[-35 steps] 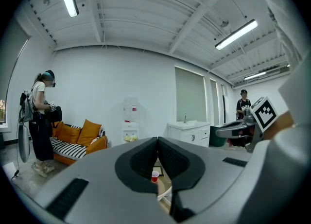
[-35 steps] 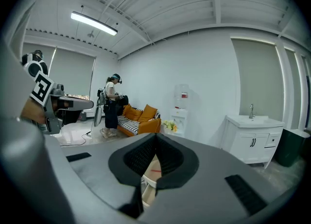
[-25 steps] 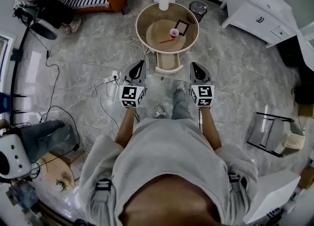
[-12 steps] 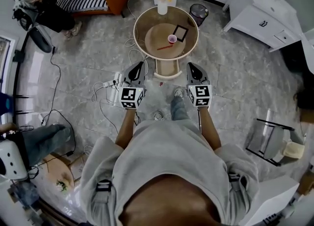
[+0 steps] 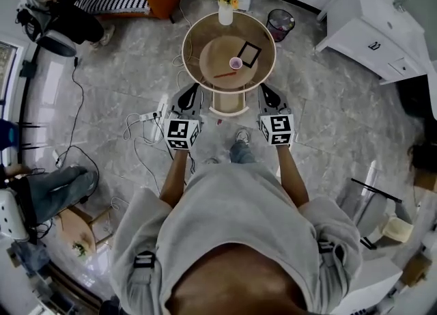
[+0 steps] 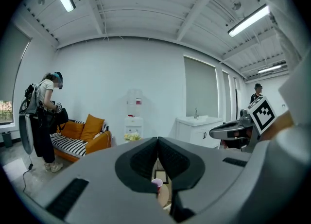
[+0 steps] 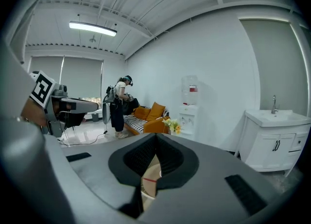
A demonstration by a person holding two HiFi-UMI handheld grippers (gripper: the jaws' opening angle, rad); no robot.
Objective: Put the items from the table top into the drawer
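- Both tongs are nearer the round table (image 5: 193,42) now than a moment ago, because the person has walked up to it.
- On the left, white wires (image 5: 145,116) lie on the floor near the person's feet. A foot could catch on them and cause a trip.
- The left gripper (image 5: 196,88) is squeezed closed with nothing in it. It is just short of the table's edge.
- On the table lie a red stick (image 5: 224,74), a pink cup (image 5: 235,63) and a black frame (image 5: 250,54). None is in the drawer yet.
- The cup looks light. A fast poke with closed tongs could knock it over or roll it off.
- A vase of flowers (image 5: 224,7) stands at the far edge. A long reach could bump it.
- The drawer (image 5: 229,105) sticks out toward the person, between the two tongs. One step too far could bang it.
- The right gripper (image 5: 263,89) is closed too and holds nothing. Both must open before they can pick anything up.
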